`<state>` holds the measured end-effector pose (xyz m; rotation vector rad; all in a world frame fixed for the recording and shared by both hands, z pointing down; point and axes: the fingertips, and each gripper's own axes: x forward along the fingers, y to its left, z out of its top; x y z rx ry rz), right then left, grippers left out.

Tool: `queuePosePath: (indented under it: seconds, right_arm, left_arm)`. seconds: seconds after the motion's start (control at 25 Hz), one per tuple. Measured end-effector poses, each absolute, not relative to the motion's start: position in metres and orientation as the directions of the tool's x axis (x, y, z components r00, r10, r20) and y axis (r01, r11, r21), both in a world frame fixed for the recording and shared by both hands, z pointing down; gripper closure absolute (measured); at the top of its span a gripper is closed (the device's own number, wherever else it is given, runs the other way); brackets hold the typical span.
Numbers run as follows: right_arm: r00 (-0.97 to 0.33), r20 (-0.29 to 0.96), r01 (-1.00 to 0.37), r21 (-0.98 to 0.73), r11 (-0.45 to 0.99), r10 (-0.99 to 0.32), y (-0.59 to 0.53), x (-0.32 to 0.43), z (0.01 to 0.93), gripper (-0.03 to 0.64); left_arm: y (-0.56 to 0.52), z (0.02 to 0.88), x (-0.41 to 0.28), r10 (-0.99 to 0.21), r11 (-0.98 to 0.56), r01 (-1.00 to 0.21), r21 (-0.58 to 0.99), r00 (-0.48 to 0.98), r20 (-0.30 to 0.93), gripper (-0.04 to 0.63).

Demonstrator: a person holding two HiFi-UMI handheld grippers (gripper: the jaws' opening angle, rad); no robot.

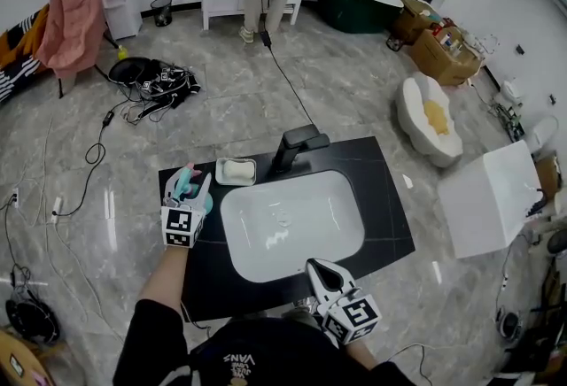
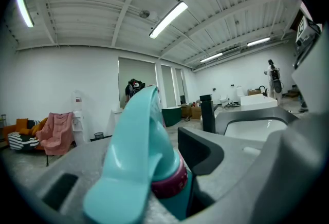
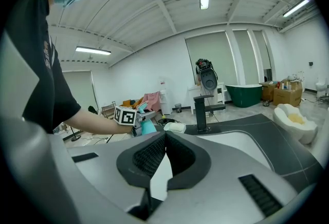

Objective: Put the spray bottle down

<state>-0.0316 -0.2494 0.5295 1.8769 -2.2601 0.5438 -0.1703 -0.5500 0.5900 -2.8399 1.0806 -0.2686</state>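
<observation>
Left gripper (image 1: 192, 191) is clamped on the teal spray bottle (image 2: 141, 159) at its neck. The bottle stands upright over the black countertop's (image 1: 383, 198) left edge, just beside the soap dish (image 1: 236, 170). Can't tell if its base touches. Right gripper (image 3: 163, 138) is closed and empty at the sink front.

Head overhead; gripper views low; faucet (image 1: 297, 148) shared.

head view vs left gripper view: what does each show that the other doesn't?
Only head view: right gripper, jaws together, at the counter's near edge; soap dish. Only left gripper view: ceiling lights; pink collar on the spray bottle. Both: the bottle, faucet, basin.
</observation>
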Motion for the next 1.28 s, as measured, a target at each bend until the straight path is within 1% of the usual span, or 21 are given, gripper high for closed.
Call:
queuePosePath:
  seconds: [0.44, 0.48, 0.52, 0.56, 0.6, 0.68, 0.88, 1.28]
  right_arm:
    - [-0.130, 0.363, -0.981, -0.185, 0.065, -0.923, -0.242, -0.019, 0.520, 0.614]
    - [-0.129, 0.368, -0.981, -0.180, 0.066, -0.921, -0.241, -0.018, 0.521, 0.615]
    - [-0.128, 0.369, -0.982, -0.179, 0.065, -0.921, -0.241, -0.019, 0.521, 0.614]
    - [-0.125, 0.367, -0.981, -0.183, 0.060, -0.922, -0.242, -0.019, 0.519, 0.614]
    - [-0.122, 0.365, -0.981, -0.186, 0.056, -0.923, -0.243, -0.019, 0.518, 0.615]
    - [-0.126, 0.367, -0.981, -0.183, 0.061, -0.922, -0.241, -0.019, 0.520, 0.615]
    - [-0.128, 0.350, -0.981, -0.182, 0.067, -0.928, -0.242, -0.014, 0.519, 0.615]
    - [-0.169, 0.287, -0.975, -0.188, 0.118, -0.943, -0.230, 0.005, 0.507, 0.615]
  left_arm:
    - [-0.554, 0.594, -0.160, -0.656, -0.752, -0.630, -0.196, 0.744, 0.124, 0.418]
    - [-0.554, 0.595, -0.159, -0.652, -0.756, -0.627, -0.190, 0.748, 0.125, 0.411]
    - [-0.554, 0.596, -0.159, -0.650, -0.758, -0.627, -0.179, 0.750, 0.124, 0.391]
    - [-0.555, 0.597, -0.160, -0.651, -0.758, -0.631, -0.164, 0.749, 0.122, 0.334]
    - [-0.555, 0.598, -0.162, -0.653, -0.757, -0.637, -0.148, 0.748, 0.120, 0.292]
    - [-0.555, 0.599, -0.165, -0.656, -0.755, -0.644, -0.128, 0.745, 0.120, 0.261]
    - [-0.553, 0.594, -0.173, -0.656, -0.755, -0.647, -0.110, 0.745, 0.123, 0.229]
    - [-0.509, 0.582, -0.210, -0.704, -0.710, -0.696, -0.106, 0.695, 0.145, 0.225]
